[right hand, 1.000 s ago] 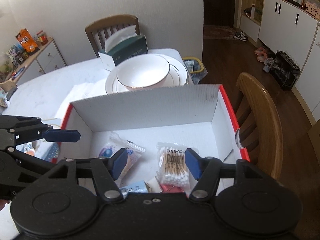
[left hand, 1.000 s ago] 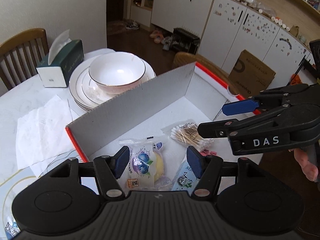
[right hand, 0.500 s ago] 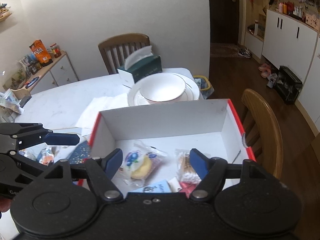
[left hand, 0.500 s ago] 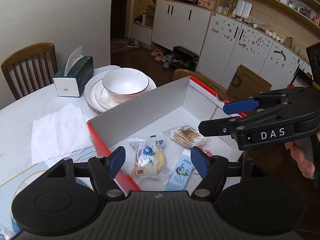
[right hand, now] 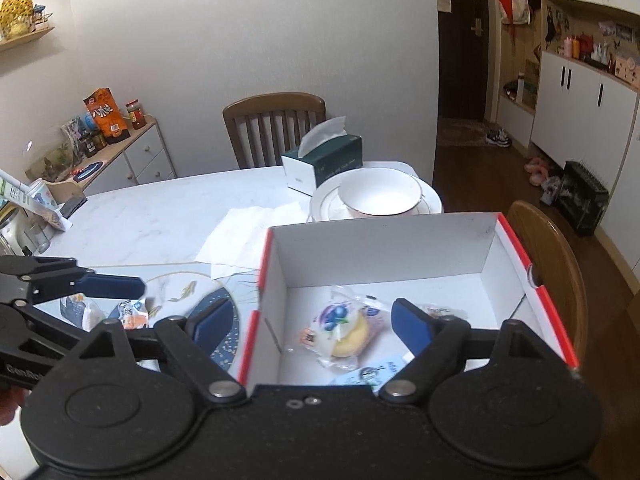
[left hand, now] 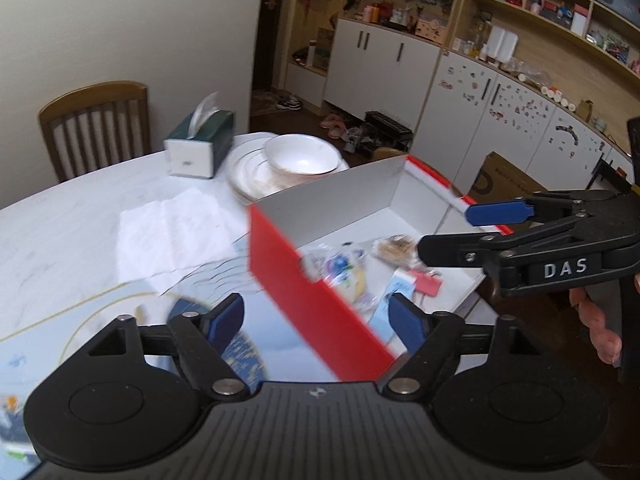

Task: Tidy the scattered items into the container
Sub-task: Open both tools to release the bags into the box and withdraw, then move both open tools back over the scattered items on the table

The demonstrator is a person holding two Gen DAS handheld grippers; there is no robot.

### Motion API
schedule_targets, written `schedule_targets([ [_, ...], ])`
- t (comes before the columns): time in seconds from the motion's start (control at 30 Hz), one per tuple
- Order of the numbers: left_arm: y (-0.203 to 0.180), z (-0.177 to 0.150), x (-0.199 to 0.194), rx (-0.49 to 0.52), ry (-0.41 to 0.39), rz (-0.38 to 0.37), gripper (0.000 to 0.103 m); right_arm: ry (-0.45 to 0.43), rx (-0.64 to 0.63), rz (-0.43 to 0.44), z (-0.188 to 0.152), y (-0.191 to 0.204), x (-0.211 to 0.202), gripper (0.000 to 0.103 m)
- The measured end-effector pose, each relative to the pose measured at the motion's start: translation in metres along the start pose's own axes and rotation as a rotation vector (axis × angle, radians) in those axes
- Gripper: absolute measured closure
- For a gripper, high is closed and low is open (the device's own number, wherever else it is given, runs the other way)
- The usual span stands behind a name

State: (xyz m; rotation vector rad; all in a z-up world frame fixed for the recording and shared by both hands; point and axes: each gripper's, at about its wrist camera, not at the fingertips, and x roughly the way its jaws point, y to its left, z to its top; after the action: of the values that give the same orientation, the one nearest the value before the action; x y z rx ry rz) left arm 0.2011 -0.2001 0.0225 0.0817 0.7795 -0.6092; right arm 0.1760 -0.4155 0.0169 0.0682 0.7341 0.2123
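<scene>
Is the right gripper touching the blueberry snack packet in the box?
Apart. The right wrist view shows the right gripper open and empty, with the blueberry snack packet lying flat on the box floor below.

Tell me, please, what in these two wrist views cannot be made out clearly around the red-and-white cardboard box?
- Cotton swab packet: right wrist view, mostly hidden behind a blue gripper finger.
- Light blue sachet: right wrist view, partly covered by the gripper body; print too small to read.
- Small snack packets on the table: right wrist view, partly behind the left gripper.
- Red-and-white cardboard box, near wall: left wrist view, motion-blurred.
</scene>
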Motion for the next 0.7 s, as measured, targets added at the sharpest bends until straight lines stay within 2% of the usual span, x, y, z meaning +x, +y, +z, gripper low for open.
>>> schedule_targets([
  [0.27,0.043,-0.035,-0.033,-0.046,0.0,0.015,0.018,0.007,-0.034,0.005,-0.017,0.054,0.001,0.016],
  [0.4,0.062,-0.05,-0.051,-0.043,-0.014,0.026,0.002,0.014,-0.066,0.01,-0.023,0.086,0.003,0.016],
  [0.5,0.078,-0.066,-0.068,-0.032,-0.029,0.05,0.001,0.021,-0.076,0.018,-0.029,0.107,0.005,0.016],
  [0.7,0.118,-0.096,-0.094,-0.077,-0.032,0.056,0.001,0.04,-0.062,0.015,-0.04,0.144,0.015,0.016],
])
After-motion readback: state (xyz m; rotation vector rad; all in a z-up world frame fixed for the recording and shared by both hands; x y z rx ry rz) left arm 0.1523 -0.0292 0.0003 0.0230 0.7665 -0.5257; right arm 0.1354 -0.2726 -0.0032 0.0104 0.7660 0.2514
